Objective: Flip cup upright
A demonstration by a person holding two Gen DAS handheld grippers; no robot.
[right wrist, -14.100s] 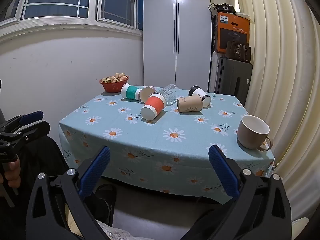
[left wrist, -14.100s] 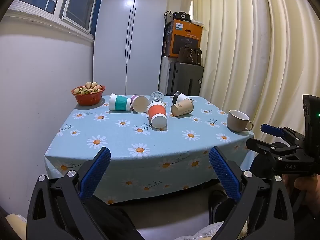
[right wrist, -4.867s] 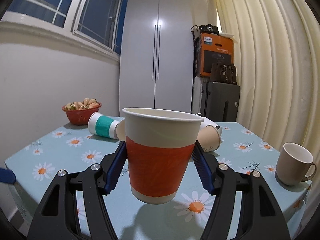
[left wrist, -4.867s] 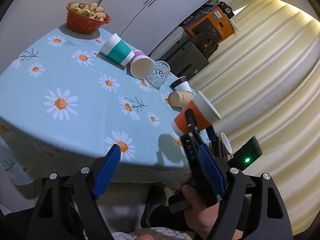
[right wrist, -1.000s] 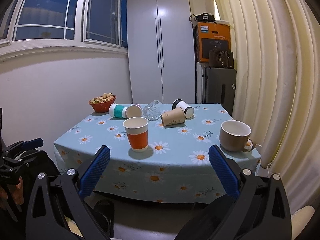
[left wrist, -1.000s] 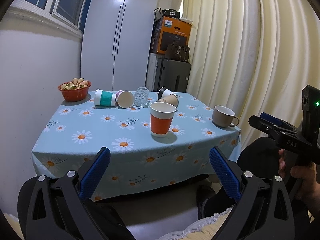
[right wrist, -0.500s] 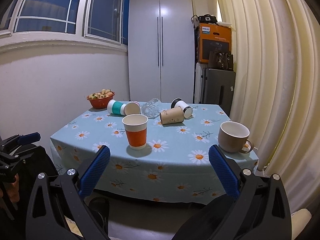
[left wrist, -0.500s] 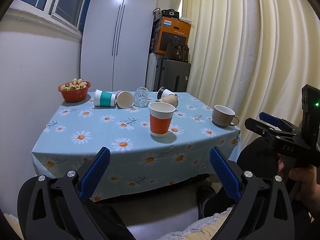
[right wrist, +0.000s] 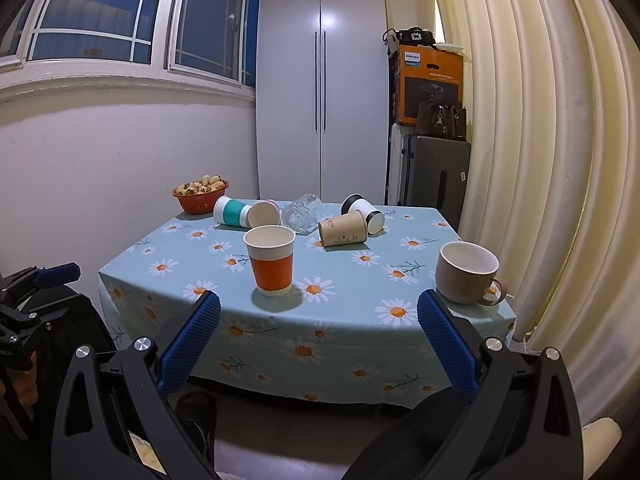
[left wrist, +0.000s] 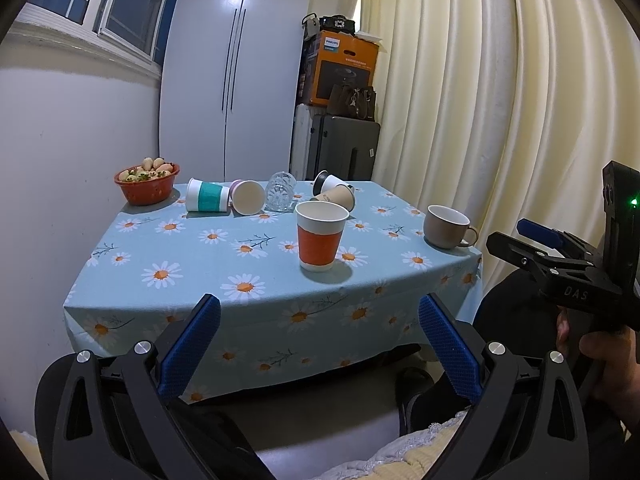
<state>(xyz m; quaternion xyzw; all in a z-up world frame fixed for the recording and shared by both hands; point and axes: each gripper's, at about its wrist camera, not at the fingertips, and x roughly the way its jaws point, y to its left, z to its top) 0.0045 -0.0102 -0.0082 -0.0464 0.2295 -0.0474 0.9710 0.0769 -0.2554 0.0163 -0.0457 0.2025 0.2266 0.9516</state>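
Observation:
The orange-and-white paper cup [left wrist: 321, 236] stands upright, mouth up, near the front of the daisy tablecloth [left wrist: 192, 256]; it also shows in the right wrist view [right wrist: 271, 260]. My left gripper [left wrist: 319, 342] is open and empty, held back below the table's front edge. My right gripper [right wrist: 319, 342] is open and empty too, also back from the table. The right gripper shows from the side in the left wrist view [left wrist: 536, 244].
Lying on their sides at the back are a teal-banded cup [left wrist: 204, 195], a pink cup [left wrist: 248, 197], a glass [left wrist: 280, 192], a brown cup [right wrist: 343, 233] and a black-rimmed cup [right wrist: 362, 211]. A beige mug [right wrist: 466, 273] stands at the right. A red fruit bowl [left wrist: 146, 184] sits back left.
Both grippers have drifted slightly back from the table over the last second. The orange cup has stayed upright where it stands.

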